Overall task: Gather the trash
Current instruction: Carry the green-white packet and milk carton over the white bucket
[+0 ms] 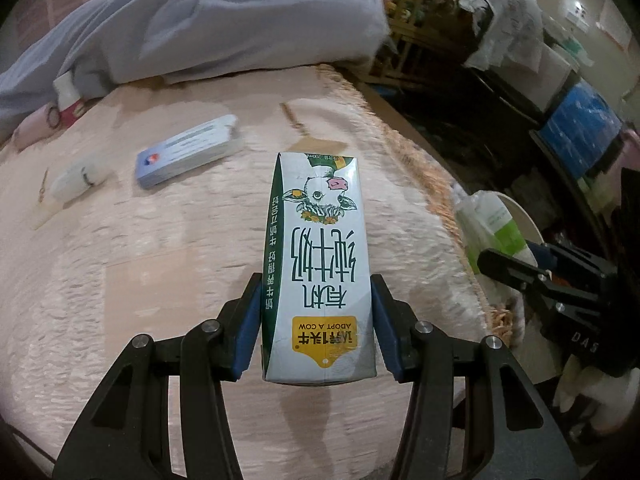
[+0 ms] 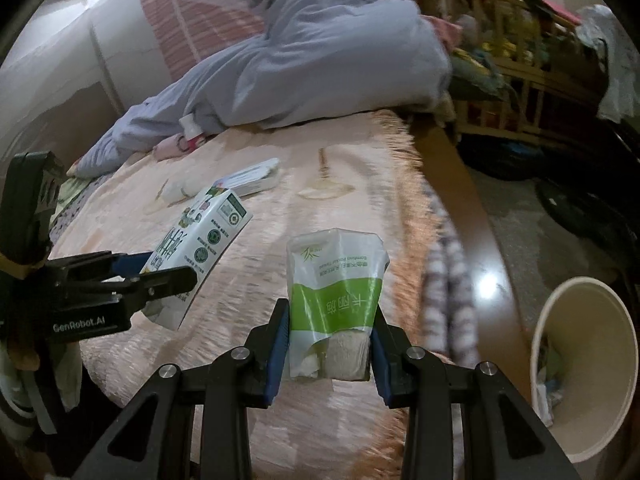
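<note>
Dropping the two pieces into the bin (image 2: 592, 364) turns on where it lies: on the floor beside the bed (image 2: 320, 208), low on the right, nearer the right gripper (image 2: 330, 354) than the left gripper (image 1: 316, 332). The right jaws pinch a green-and-white tissue packet (image 2: 336, 296), its long axis running straight out along the fingers, open torn end away from the camera. The left jaws are pressed on the lower sides of a milk carton (image 1: 316, 264), held above the bed, long axis likewise pointing forward, print upside down. By my judgement the right hand should swing over first.
</note>
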Available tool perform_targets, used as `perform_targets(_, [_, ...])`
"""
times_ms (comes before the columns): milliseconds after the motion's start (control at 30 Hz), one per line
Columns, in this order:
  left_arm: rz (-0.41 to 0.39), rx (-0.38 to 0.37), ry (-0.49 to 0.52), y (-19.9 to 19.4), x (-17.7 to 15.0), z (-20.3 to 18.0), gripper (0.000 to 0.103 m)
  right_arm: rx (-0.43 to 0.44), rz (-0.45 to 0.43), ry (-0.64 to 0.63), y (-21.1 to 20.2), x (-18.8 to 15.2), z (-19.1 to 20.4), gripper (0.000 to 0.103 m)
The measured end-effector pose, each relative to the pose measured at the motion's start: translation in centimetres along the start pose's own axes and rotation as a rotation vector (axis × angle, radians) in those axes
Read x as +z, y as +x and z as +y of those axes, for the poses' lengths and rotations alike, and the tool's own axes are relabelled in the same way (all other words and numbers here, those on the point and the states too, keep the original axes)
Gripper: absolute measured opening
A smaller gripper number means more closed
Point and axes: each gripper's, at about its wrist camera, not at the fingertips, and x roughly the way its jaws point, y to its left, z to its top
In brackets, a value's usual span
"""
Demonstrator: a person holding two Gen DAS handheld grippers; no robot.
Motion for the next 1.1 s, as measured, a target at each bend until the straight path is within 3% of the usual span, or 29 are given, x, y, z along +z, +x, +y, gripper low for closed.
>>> perform_targets(1100, [0.048, -0.136, 0.194, 6.0, 3.1, -17.1, 0.049, -0.226, -0.036, 0.216, -7.5, -4.0, -16.3, 0.035])
